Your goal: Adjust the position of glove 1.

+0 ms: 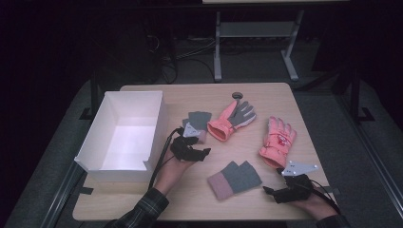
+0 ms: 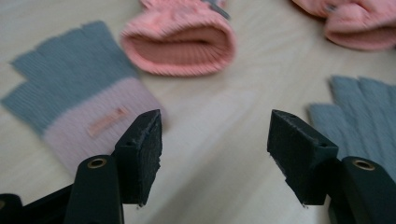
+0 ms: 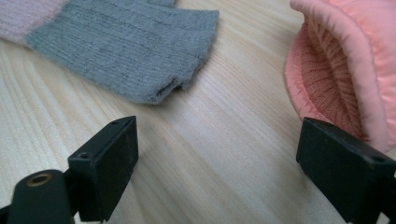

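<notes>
Grey-pink knit glove point(image 2: 77, 98), left of frame: left gripper point(image 2: 215, 144) jaws apart, empty; right gripper point(image 3: 217, 154) likewise. Pinch cuff squarely.

A dim lab or test room: a pale wooden bench point(image 1: 209, 199) stands on grey carpet point(image 1: 328, 102), with loose black cables point(image 1: 183, 52) and a grey metal frame point(image 1: 256, 35) behind.

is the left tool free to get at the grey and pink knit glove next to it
Probably yes: the left tool is open with nothing between its jaws, and the grey and pink knit glove lies flat on bare table just ahead.
</notes>
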